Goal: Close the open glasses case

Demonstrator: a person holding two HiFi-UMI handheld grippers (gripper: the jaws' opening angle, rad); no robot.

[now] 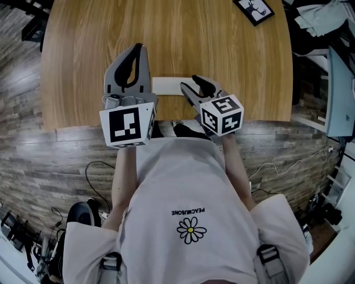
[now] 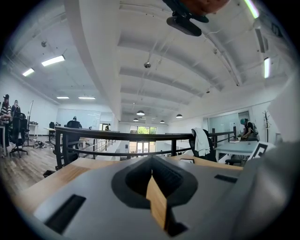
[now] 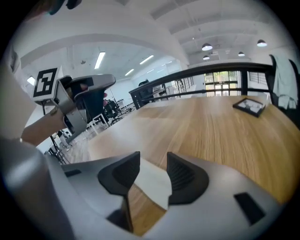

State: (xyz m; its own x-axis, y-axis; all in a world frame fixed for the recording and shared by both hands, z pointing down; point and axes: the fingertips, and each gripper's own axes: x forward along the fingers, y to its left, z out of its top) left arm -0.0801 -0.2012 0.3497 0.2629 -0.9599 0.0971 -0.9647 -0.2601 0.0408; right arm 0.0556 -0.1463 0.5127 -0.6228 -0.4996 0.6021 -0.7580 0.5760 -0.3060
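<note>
A flat white glasses case [image 1: 165,86] lies on the wooden table [image 1: 166,33] near its front edge, between my two grippers. My right gripper [image 1: 192,84] sits at the case's right end, its jaws open and apart. In the right gripper view the white case [image 3: 152,180] shows below and between the dark pads [image 3: 185,176], which do not press on it. My left gripper [image 1: 138,49] is held just left of the case, pointing across the table, its jaws shut with nothing in them. In the left gripper view its tips [image 2: 151,159] meet, and the case is out of sight.
A black-framed picture [image 1: 253,9] lies at the table's far right, also visible as the black frame [image 3: 251,106] in the right gripper view. The table's front edge runs just under both grippers. A black railing [image 2: 140,136] stands beyond the table.
</note>
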